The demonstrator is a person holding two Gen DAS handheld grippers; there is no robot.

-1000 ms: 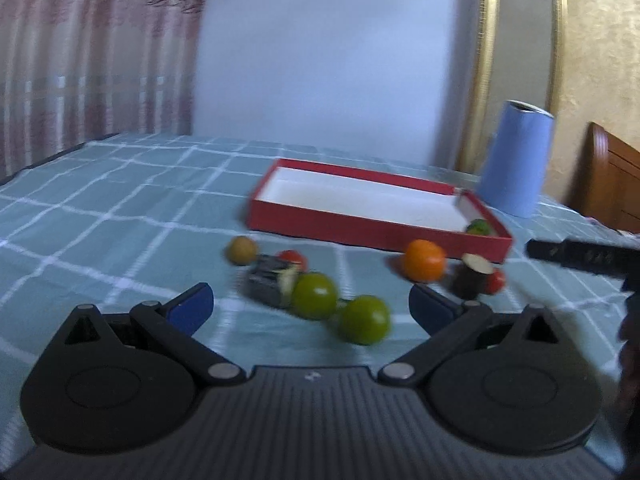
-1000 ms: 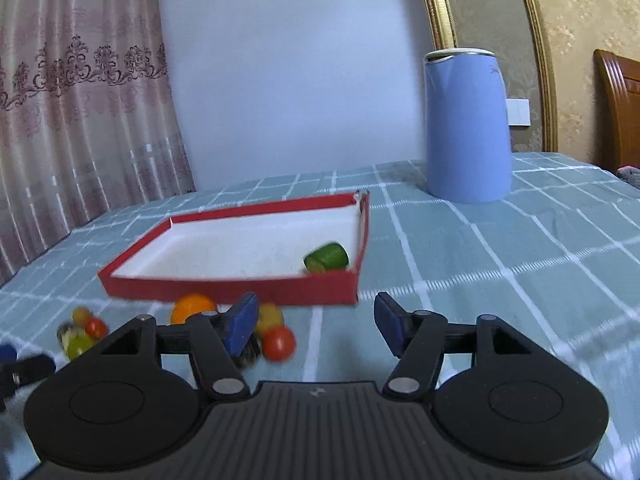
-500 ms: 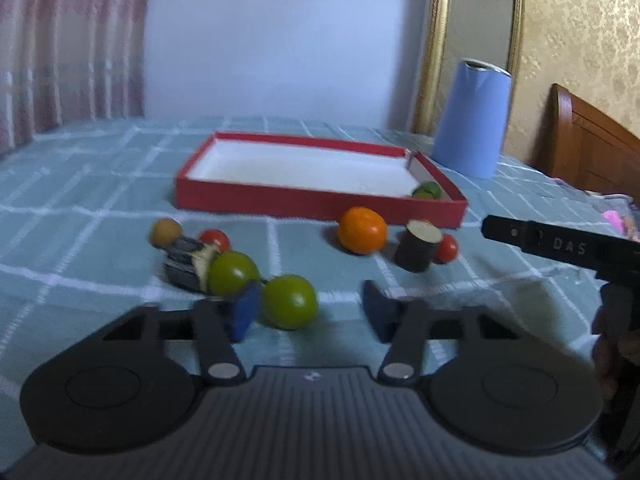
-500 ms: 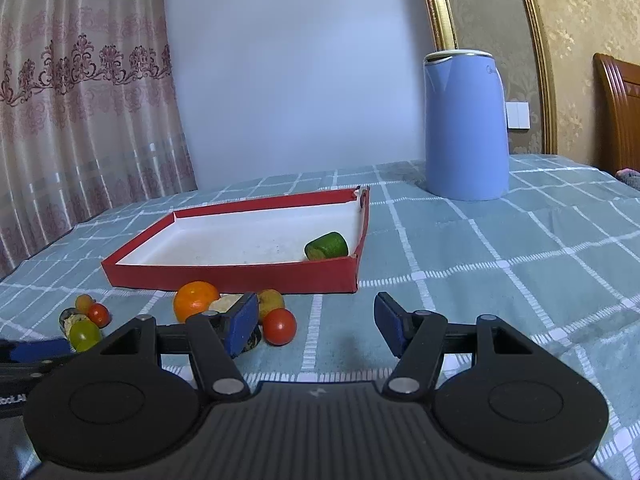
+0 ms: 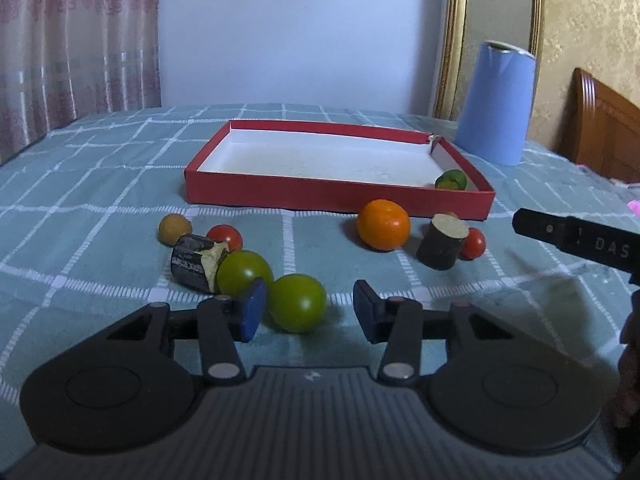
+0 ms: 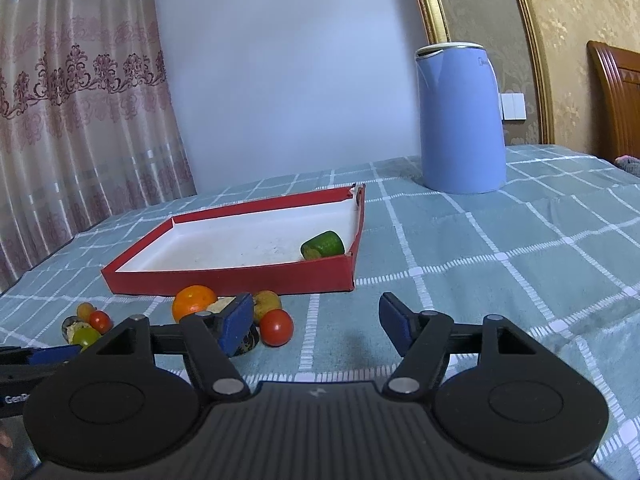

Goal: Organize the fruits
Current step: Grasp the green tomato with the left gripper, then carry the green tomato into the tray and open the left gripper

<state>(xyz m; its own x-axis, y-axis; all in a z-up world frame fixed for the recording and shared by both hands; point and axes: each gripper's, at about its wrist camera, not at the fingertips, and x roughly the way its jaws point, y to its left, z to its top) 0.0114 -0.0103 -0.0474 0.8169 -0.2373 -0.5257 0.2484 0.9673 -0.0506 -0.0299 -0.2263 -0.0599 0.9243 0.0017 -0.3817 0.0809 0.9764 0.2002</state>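
Observation:
A red tray [image 5: 336,200] with a white floor holds one green fruit piece [image 5: 451,179] in its near right corner; the tray also shows in the right wrist view [image 6: 232,278]. In front of it on the cloth lie an orange [image 5: 383,224], two green tomatoes [image 5: 297,302] [image 5: 244,272], red tomatoes [image 5: 225,237] [image 5: 473,243], a yellowish fruit [image 5: 174,229] and two dark cut pieces [image 5: 441,246] [image 5: 192,262]. My left gripper [image 5: 310,311] is open, with the near green tomato between its fingers, not clamped. My right gripper [image 6: 316,320] is open and empty, right of a red tomato [image 6: 276,327].
A tall blue kettle [image 5: 494,104] stands behind the tray at the right; it shows large in the right wrist view [image 6: 460,120]. A checked teal cloth [image 5: 80,200] covers the table. A wooden chair back [image 5: 600,136] is at the far right. A curtain hangs at the left.
My left gripper has narrowed its opening and swung so the near green tomato sits between its fingers. My right gripper has drawn back slightly; its opening is unchanged.

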